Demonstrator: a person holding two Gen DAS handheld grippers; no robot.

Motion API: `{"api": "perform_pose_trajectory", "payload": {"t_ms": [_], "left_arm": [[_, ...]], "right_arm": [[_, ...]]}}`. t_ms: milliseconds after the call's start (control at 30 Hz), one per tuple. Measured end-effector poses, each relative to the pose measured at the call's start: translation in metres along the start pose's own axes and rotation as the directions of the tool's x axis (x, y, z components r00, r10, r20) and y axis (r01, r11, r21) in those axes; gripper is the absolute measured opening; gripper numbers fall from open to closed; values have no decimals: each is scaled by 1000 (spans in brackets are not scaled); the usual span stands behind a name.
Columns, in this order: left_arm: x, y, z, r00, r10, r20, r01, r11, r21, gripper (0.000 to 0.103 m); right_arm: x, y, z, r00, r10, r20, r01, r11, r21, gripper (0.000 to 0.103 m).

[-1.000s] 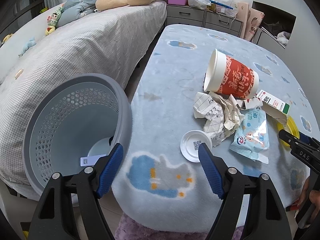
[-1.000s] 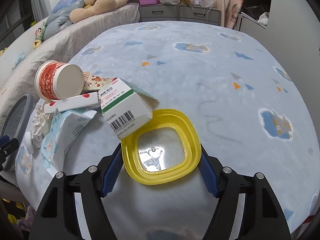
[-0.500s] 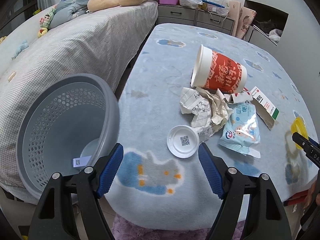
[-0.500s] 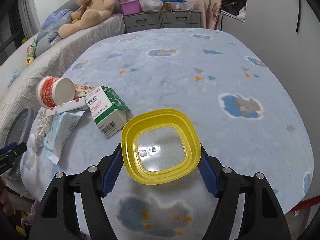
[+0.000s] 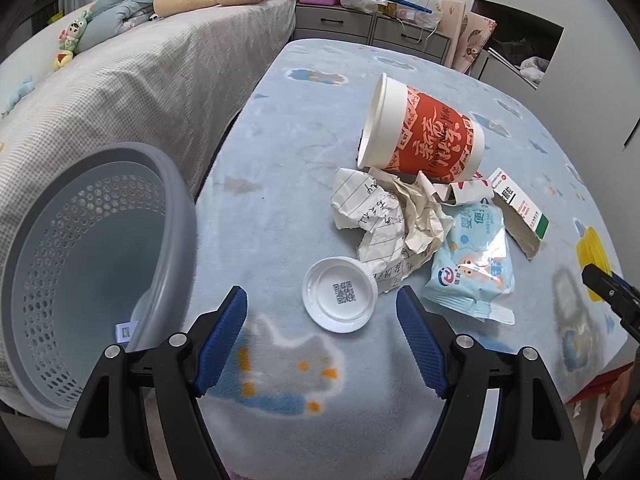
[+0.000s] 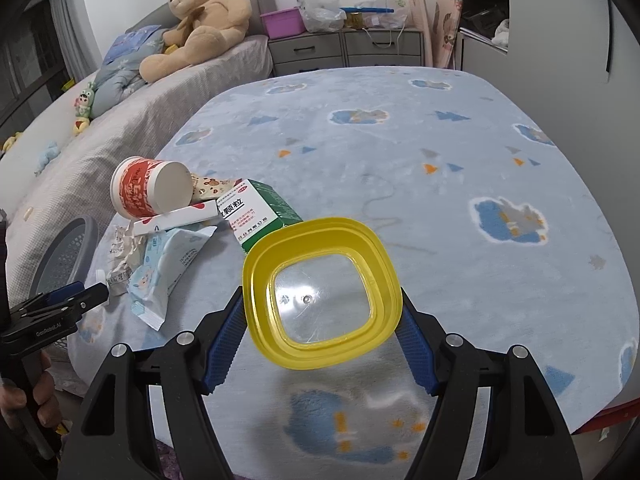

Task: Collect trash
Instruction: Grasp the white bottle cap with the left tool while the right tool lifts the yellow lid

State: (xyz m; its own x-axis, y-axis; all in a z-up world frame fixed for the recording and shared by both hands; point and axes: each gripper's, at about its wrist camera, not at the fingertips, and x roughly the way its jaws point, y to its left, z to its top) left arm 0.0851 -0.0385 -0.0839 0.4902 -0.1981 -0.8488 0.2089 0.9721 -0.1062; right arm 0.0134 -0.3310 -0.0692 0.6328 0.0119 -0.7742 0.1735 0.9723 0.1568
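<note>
1. My right claw [image 6: 322, 330] is clamped on the yellow lid [image 6: 322, 292], one pad on each side edge. The lid sits tilted, above the blue blanket [image 6: 460, 184] on the tabletop, with its clear middle facing my camera.
2. My left claw [image 5: 322, 334] is spread wide with nothing in it, hanging over the near edge of the tabletop.
3. The white cap [image 5: 340, 300] lies just ahead of the left claw, roughly between the pads, and touches the crumpled paper [image 5: 392, 220].
4. The rest of the trash is bunched up past that. The red cup [image 5: 428, 136] is on its side behind the paper, the wipes pack [image 5: 472, 268] is to the right of the paper, and the green-and-white box [image 5: 520, 212] is beside the pack.
5. The grey bin [image 5: 84, 264] stands left of the tabletop against the bed [image 5: 132, 80], tipped toward my camera. I can see a small label at the bottom.
6. There's a teddy [image 6: 196, 20] up on the bed.
</note>
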Motion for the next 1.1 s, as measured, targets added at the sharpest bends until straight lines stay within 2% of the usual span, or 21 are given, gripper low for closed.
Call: {"api": "perform_pose_trajectory", "payload": {"t_ms": [100, 167, 267, 333, 367, 767, 933, 1100], "left_arm": [[2, 1, 1, 1000, -28, 2, 28, 1000, -4, 72], [2, 2, 1, 999, -44, 4, 44, 999, -1, 67], [4, 2, 0, 998, -64, -2, 64, 998, -1, 55], [5, 2, -1, 997, -72, -10, 72, 997, -1, 41], [6, 3, -1, 997, -75, -13, 75, 997, 0, 39], [-12, 7, -3, 997, -68, 19, 68, 998, -2, 39], [-29, 21, 4, 997, -47, 62, 48, 999, -20, 39], [-48, 46, 14, 993, 3, 115, 4, 998, -61, 39]], "right_arm": [[1, 0, 0, 1000, 4, -4, -4, 1000, 3, 69], [2, 1, -1, 1000, 5, -7, -5, 1000, 2, 69], [2, 2, -1, 1000, 6, -7, -6, 1000, 2, 69], [2, 2, -1, 1000, 5, -6, -5, 1000, 1, 69], [2, 2, -1, 1000, 5, -5, -5, 1000, 0, 69], [-11, 14, 4, 1000, 15, 19, -14, 1000, -15, 69], [-21, 38, 13, 998, 46, 48, -43, 997, -63, 69], [-27, 72, 27, 992, 104, 72, -93, 986, -136, 69]]}}
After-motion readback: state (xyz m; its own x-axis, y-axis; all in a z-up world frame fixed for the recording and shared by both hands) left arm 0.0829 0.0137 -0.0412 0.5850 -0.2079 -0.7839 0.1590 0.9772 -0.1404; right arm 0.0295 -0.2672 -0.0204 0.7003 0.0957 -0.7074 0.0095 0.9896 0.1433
